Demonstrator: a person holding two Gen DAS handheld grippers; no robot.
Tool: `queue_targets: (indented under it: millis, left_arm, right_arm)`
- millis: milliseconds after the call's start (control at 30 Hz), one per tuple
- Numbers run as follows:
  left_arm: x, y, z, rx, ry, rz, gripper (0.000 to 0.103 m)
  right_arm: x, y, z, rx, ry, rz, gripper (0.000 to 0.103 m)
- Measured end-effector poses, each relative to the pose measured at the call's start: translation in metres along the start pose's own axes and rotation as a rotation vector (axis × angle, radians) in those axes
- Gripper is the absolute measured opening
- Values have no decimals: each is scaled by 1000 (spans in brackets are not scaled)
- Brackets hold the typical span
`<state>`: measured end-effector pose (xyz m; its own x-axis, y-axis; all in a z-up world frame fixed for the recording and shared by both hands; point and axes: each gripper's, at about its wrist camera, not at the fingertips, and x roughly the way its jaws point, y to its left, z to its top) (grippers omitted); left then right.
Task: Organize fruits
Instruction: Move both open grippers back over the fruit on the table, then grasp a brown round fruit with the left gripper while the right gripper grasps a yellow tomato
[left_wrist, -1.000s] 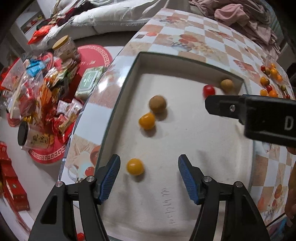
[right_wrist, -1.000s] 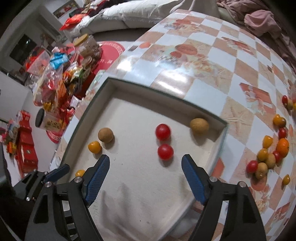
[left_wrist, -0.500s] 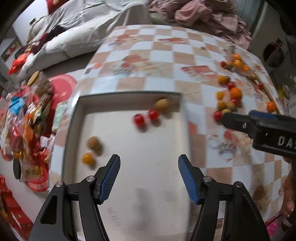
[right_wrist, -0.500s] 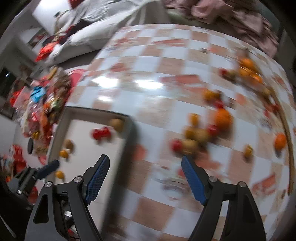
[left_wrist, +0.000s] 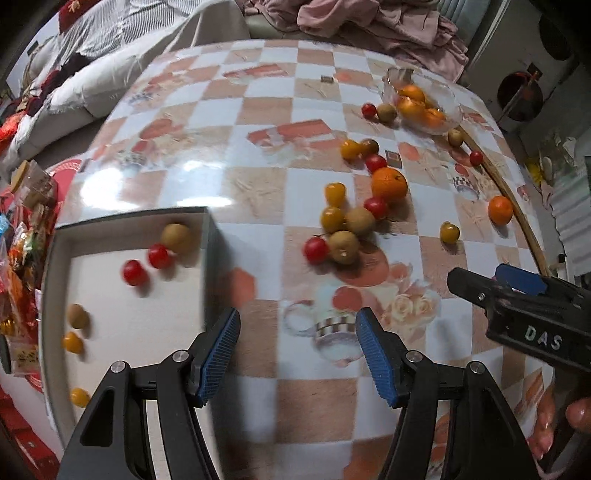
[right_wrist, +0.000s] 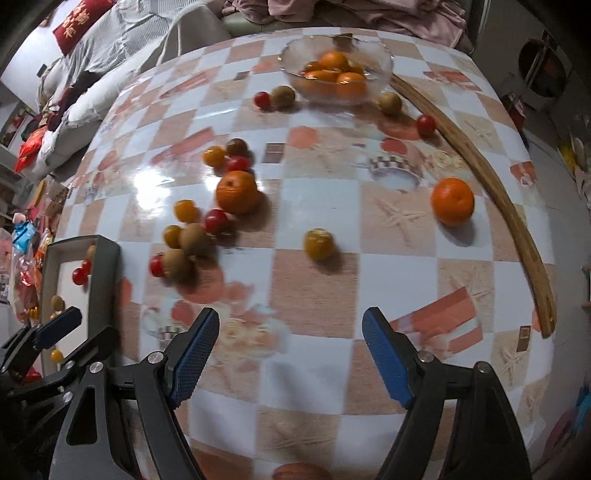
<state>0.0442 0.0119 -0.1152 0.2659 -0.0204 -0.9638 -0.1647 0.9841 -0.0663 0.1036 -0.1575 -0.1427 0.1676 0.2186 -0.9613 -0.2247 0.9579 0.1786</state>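
A white tray (left_wrist: 48, 280) at the table's left holds red tomatoes (left_wrist: 135, 272), brown longans and yellow tomatoes. A heap of mixed fruit (left_wrist: 345, 240) lies on the checked tablecloth, with an orange (left_wrist: 389, 182) in it. My left gripper (left_wrist: 297, 347) hangs open and empty over the cloth just right of the tray. My right gripper (right_wrist: 290, 352) is open and empty above bare cloth; a yellow tomato (right_wrist: 318, 243) and a lone orange (right_wrist: 452, 201) lie ahead of it. A glass bowl (right_wrist: 380, 61) with oranges stands at the far side.
A curved wooden strip (right_wrist: 498, 199) runs along the table's right edge. Snack packets (left_wrist: 26, 229) crowd the floor to the left. Bedding and clothes (left_wrist: 369, 22) lie beyond the table. A hand (left_wrist: 576, 410) holds the right gripper's body (left_wrist: 524, 314).
Both grippers have swept to the right, from above the tray to above the tablecloth. The loose fruit and the bowl have come into view. The jaws kept their width.
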Motion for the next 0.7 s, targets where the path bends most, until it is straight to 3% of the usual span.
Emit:
queue_targets:
  millis: [267, 367, 400, 467, 700]
  left_arm:
    - [36, -20, 8, -65, 49, -25, 66]
    - [45, -23, 12, -77, 49, -15, 66]
    - [48, -24, 14, -81, 50, -14, 62]
    - [54, -25, 18, -85, 63, -15, 53]
    - [59, -37, 32, -66, 31, 14, 53]
  right_arm:
    - [18, -17, 8, -36, 22, 8, 82]
    - [26, -18, 14, -58, 27, 13, 68]
    - [29, -18, 16, -67, 31, 13, 64]
    - [36, -19, 20, -79, 40, 17, 62]
    - [41, -11, 33, -131, 10, 17, 57]
